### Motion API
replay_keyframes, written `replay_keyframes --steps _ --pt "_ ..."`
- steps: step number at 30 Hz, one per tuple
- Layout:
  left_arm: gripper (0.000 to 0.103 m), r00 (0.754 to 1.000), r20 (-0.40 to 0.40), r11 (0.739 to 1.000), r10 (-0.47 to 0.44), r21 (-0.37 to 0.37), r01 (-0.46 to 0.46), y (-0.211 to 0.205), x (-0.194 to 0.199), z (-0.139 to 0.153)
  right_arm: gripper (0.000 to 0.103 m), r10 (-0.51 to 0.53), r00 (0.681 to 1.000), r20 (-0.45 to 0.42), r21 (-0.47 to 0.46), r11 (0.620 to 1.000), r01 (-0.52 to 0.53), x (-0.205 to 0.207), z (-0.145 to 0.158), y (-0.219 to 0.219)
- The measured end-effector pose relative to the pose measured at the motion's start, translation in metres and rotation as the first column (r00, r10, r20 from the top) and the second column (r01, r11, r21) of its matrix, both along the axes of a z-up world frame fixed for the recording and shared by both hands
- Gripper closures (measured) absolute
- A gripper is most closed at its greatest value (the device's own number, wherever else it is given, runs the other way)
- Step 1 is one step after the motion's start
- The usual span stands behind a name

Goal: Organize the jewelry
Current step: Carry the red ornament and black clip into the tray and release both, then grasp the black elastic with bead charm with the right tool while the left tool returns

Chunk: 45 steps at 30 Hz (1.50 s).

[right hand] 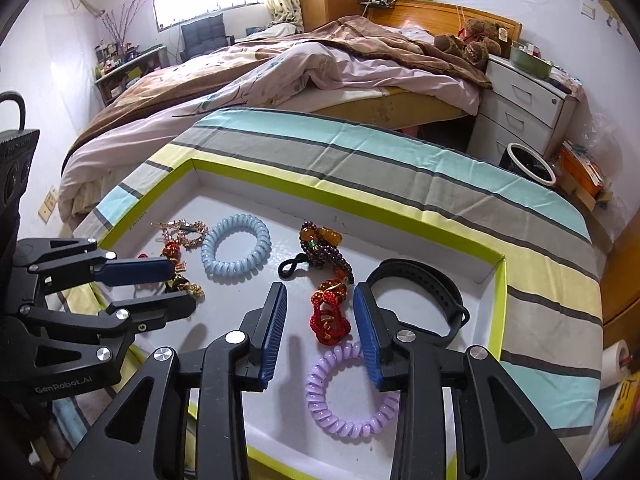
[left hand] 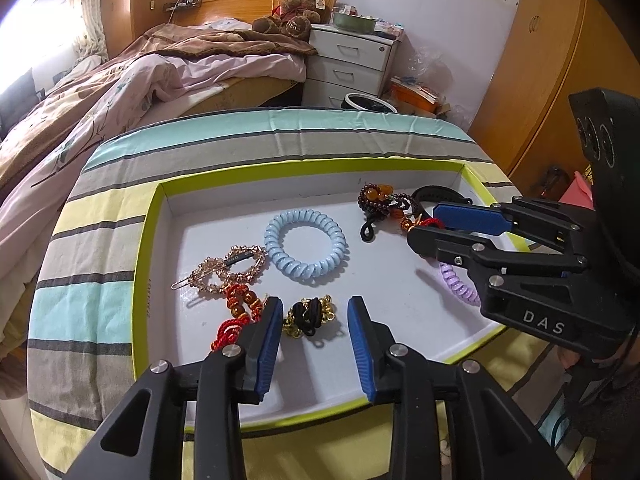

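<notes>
Jewelry all sits loose in the tray [left hand: 148, 248], which lies on the striped cloth [left hand: 100, 208].

Risks first:
- Red cord [right hand: 330, 322] with the bead string [right hand: 320, 240] above it looks like one tangled run. Pinch one end and the rest likely drags along, maybe snagging the watch strap [right hand: 424, 292] just beside it.
- Black-gold tie [left hand: 308, 316] is small and lumpy; pads could pinch one loop only and it slips.
- Red knot [left hand: 240, 312] touches the left finger's outer side; a closing move may shove it.
- Gold clip [left hand: 224, 268] lies against the blue coil [left hand: 306, 246], so lifting either could drag the other.

Left gripper [left hand: 314, 332]: jaws apart, holding nothing, tie between them untouched. Right gripper [right hand: 320, 328]: jaws apart, empty, red cord and the purple coil [right hand: 352, 392] in the gap.
</notes>
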<state>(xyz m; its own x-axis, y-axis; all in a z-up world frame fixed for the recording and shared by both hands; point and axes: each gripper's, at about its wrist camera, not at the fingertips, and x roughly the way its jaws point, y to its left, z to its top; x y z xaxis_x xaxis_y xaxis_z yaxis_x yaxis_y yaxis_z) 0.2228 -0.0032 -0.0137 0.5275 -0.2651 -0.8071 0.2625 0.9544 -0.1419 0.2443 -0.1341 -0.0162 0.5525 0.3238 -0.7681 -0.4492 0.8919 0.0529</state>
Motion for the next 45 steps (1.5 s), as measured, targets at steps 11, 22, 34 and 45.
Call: replay_keyframes --steps 11,22,34,45 --pt "0.058 0.999 0.048 1.0 0.004 -0.03 -0.002 0.003 -0.024 0.02 0.067 -0.035 0.999 0.014 0.07 0.997 0.034 -0.017 0.014 -0.012" --pt "0.058 0.997 0.068 0.997 0.035 -0.067 -0.03 0.021 -0.072 0.029 0.067 -0.064 0.997 0.037 0.133 0.989 0.058 -0.079 0.025 -0.029" --pt "0.058 0.995 0.063 0.992 0.073 -0.103 -0.066 0.045 -0.128 0.026 0.067 -0.034 0.999 -0.014 0.07 0.997 0.034 -0.13 -0.006 -0.019" --pt "0.057 0.992 0.048 0.988 0.116 -0.112 -0.11 0.066 -0.15 0.02 0.067 -0.018 0.999 -0.028 0.01 1.0 0.018 -0.129 -0.02 -0.004"
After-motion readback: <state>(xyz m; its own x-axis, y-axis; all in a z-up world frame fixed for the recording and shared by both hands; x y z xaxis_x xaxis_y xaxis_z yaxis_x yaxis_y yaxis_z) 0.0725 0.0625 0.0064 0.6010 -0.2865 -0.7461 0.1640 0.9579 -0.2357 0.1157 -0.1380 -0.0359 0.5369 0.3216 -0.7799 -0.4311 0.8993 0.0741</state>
